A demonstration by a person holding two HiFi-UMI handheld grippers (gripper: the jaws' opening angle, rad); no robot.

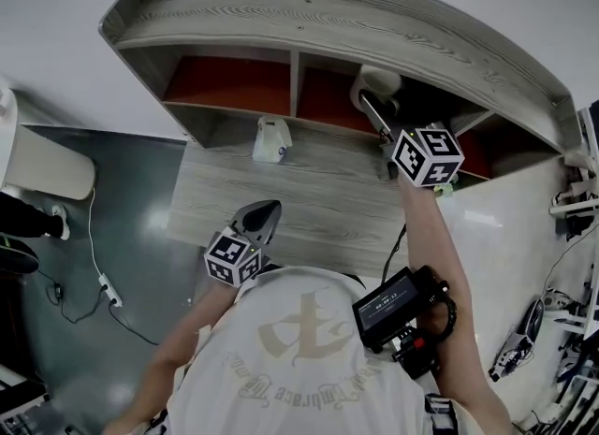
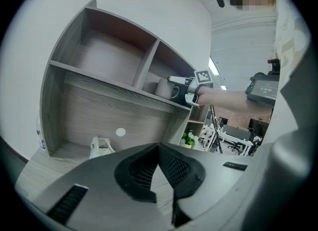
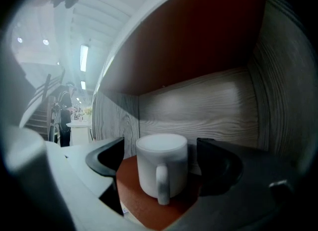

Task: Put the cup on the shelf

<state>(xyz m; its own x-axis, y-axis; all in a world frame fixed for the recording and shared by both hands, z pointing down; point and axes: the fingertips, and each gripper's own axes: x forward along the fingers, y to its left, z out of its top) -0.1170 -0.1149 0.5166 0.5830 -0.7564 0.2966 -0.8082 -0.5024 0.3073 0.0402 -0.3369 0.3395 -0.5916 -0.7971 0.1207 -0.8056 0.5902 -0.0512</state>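
Though straddling the cup (image 3: pixel 161 168) with the right claw (image 3: pixel 160 156) spread wide, touching neither side. Standing upright there on the shelf's (image 3: pixel 134 200) red floor, handle facing back. Down low, left claw (image 2: pixel 159 148) pinched shut, empty.

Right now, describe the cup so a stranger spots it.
Find the grey shelf on the desk. In its upper row, right of the empty compartment, a white cup stands between the right gripper's open jaws. Unlike the white bag below, it has a handle.
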